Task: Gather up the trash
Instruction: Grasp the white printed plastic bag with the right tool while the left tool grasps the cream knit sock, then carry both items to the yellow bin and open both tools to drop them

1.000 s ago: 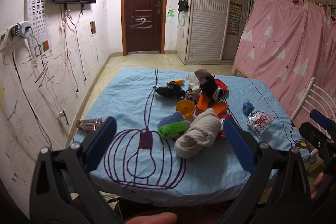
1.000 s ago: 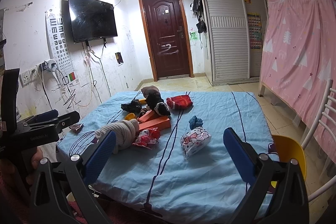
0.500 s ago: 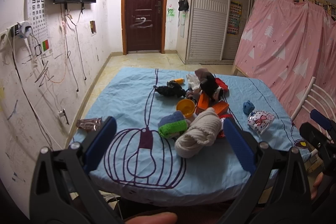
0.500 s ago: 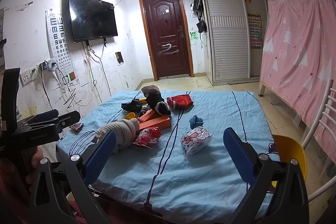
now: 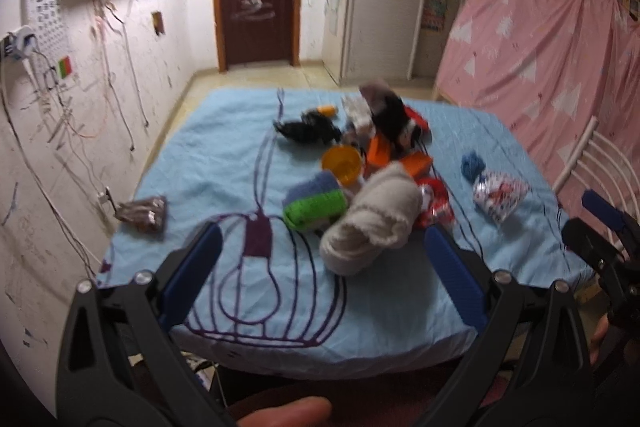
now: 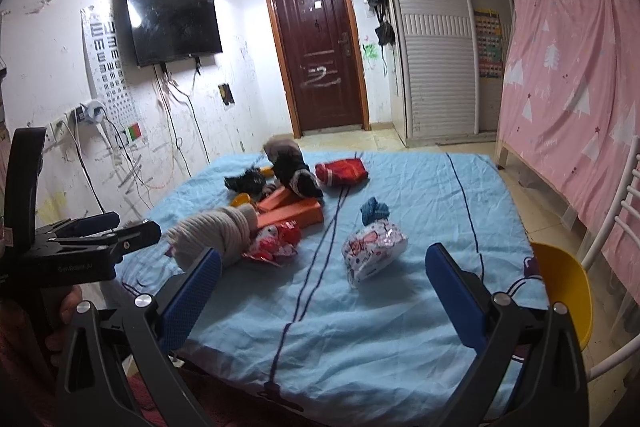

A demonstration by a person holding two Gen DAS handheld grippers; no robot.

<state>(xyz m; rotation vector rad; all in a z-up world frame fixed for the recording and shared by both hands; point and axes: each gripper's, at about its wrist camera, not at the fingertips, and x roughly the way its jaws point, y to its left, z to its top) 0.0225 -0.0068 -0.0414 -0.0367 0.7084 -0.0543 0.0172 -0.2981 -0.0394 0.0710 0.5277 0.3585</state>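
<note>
A blue-sheeted bed [image 5: 224, 155] holds a pile of clutter. A brown snack wrapper [image 5: 143, 213] lies alone near its left edge. A white-and-red printed wrapper [image 6: 374, 253] lies right of the pile, and also shows in the left wrist view [image 5: 500, 193]. A red-white wrapper [image 6: 276, 241] lies by a cream rolled cloth [image 5: 372, 227]. My left gripper [image 5: 320, 275] is open and empty over the bed's near edge. My right gripper [image 6: 320, 291] is open and empty, short of the printed wrapper.
The pile holds orange boxes [image 6: 292, 211], a yellow cup [image 5: 342, 165], a green-blue sponge [image 5: 314, 203], dark clothes [image 6: 294, 171], a red item [image 6: 342, 171] and a blue cloth [image 6: 374, 209]. A yellow chair [image 6: 568, 291] stands right of the bed. Wall cables [image 5: 52, 107] hang on the left.
The left wrist view has tipped down and closer to the bed, with motion blur. The right gripper has hardly moved. Both stay open.
</note>
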